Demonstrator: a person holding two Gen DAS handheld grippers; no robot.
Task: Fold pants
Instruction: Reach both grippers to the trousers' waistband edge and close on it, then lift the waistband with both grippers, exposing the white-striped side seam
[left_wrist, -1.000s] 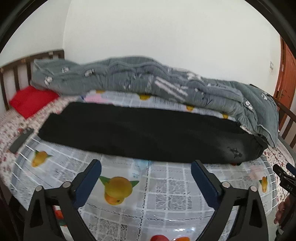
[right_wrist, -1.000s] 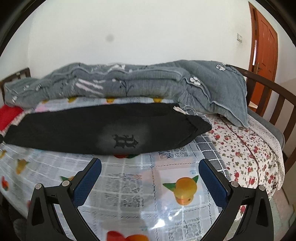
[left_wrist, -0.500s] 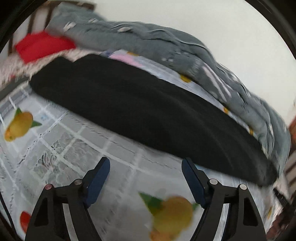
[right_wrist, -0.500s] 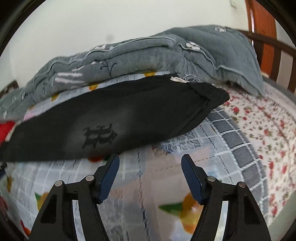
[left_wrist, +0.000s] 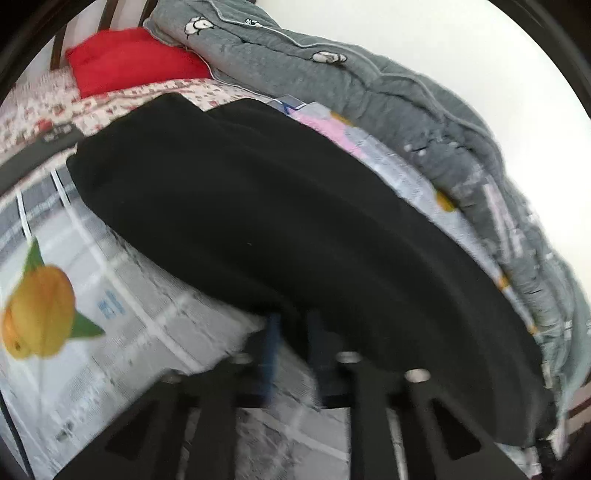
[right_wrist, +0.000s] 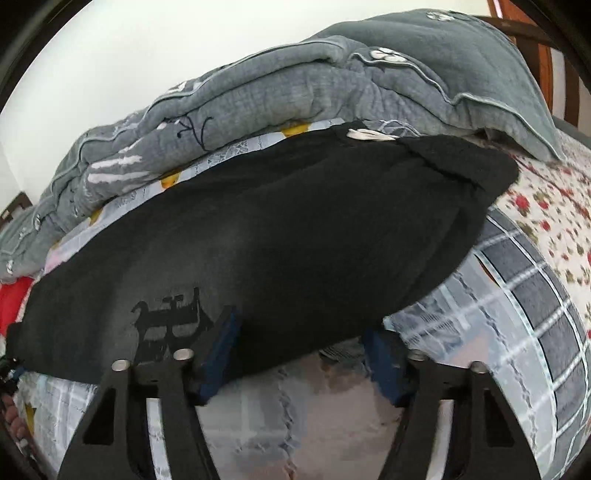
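Observation:
The black pants lie lengthwise across the bed, folded leg on leg. My left gripper is shut on their near edge, with black cloth pinched between the blue pads. In the right wrist view the pants show a dark printed logo and a white drawstring at the waist end. My right gripper straddles the near edge by the logo. Its jaws are closing, still wide apart, with the hem lying between them.
A thick grey quilt is heaped along the wall behind the pants. A red pillow lies at the head end. Under the pants is a checked fruit-print cloth, with a floral sheet beyond. A wooden bed rail stands at the far right.
Both grippers dropped forward to the pants' near edge. The left jaws went from wide open to shut on the cloth. The right jaws narrowed around the hem.

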